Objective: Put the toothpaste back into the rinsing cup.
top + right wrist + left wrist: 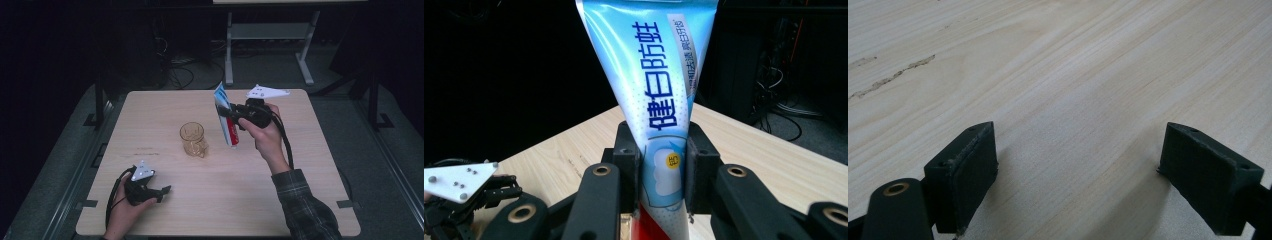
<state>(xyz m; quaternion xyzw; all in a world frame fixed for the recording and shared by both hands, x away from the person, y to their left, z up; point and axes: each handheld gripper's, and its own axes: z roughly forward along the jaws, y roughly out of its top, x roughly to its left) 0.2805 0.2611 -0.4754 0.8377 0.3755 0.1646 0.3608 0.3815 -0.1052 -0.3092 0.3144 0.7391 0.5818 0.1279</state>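
Right gripper (231,114) clamps a toothpaste tube (226,119), long axis near vertical, cap down; the amber cup (193,139) stands just beside and below it. Left gripper (162,192) rests released, farther off.

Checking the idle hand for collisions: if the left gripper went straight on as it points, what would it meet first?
Probably nothing: the left gripper, jaws open, points right across bare table; the glass mug sits off that line.

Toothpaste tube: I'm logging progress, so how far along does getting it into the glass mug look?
Done: the right tool has gripped and lifted the toothpaste tube. In hand: the tube hangs tilted beside the mug. Left: presumably putting it in; the left tool sits open.
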